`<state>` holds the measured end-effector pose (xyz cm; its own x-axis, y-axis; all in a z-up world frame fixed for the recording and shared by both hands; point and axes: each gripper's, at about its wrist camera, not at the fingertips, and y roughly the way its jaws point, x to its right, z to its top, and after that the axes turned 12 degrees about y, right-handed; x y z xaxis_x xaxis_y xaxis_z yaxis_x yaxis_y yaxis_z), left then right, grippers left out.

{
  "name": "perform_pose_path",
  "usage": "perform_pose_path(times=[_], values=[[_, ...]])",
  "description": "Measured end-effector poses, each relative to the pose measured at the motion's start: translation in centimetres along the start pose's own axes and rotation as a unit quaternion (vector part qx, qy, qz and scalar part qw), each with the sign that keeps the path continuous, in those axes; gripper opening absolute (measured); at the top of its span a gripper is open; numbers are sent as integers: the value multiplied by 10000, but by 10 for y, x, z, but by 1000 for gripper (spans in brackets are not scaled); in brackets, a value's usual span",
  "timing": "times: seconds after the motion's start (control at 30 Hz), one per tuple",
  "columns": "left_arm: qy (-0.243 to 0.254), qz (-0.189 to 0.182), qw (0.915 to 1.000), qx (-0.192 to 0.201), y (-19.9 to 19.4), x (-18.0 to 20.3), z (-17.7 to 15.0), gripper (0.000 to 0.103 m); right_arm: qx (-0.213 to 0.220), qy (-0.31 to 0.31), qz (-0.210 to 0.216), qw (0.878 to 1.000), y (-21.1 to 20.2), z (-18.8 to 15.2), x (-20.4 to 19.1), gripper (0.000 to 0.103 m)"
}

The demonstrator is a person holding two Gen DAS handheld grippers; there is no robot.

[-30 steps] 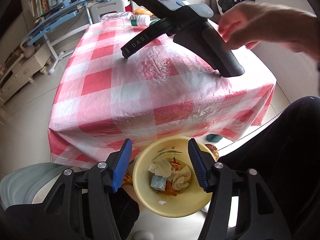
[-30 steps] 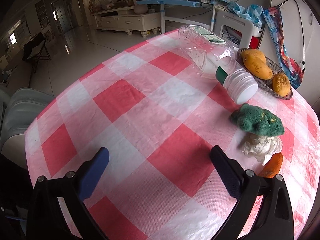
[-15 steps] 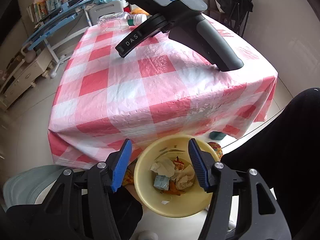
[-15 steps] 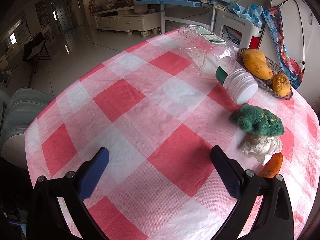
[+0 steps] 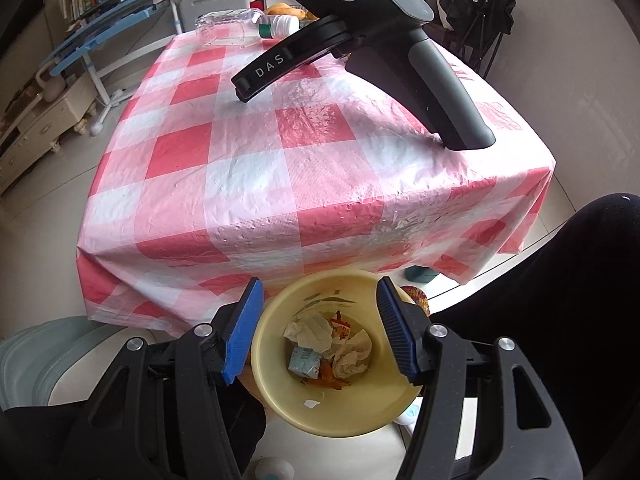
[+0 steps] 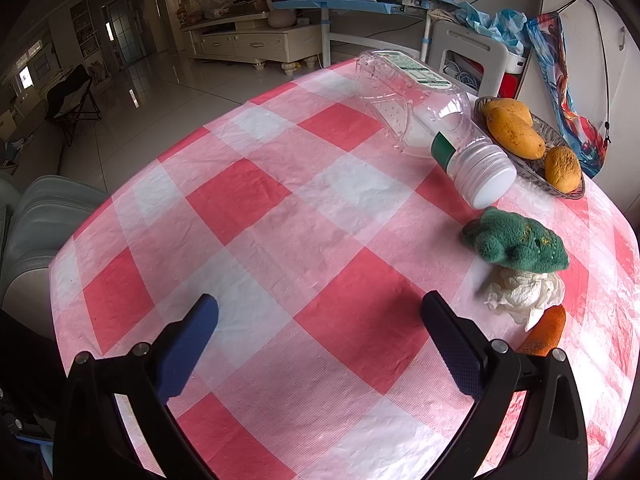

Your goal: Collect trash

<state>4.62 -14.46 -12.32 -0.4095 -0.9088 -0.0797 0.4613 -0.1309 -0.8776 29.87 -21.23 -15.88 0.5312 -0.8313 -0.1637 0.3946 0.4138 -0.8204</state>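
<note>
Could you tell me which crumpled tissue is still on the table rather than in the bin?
The crumpled tissue between the green cloth and the orange peel.

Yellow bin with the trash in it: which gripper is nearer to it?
Left. The left gripper hangs open right over the yellow bin beside the table. The right gripper lies up on the tablecloth, open and empty, pointing away toward the bottle.

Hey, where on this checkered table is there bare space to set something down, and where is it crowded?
The tablecloth is bare from the sofa-side edge across to the lying plastic bottle. Crowded is the far right side: fruit basket, green cloth, crumpled tissue and orange peel sit close together. The right gripper rests there too.
</note>
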Motion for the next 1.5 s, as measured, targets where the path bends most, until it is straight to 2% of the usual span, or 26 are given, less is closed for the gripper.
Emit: perform_pose_path(times=[0.23, 1.5], values=[[139, 42, 9999, -12, 1, 9, 1, 56, 0, 0, -1, 10000, -1, -1, 0, 97], [124, 39, 9999, -18, 2, 8, 1, 56, 1, 1, -1, 10000, -1, -1, -1, 97]])
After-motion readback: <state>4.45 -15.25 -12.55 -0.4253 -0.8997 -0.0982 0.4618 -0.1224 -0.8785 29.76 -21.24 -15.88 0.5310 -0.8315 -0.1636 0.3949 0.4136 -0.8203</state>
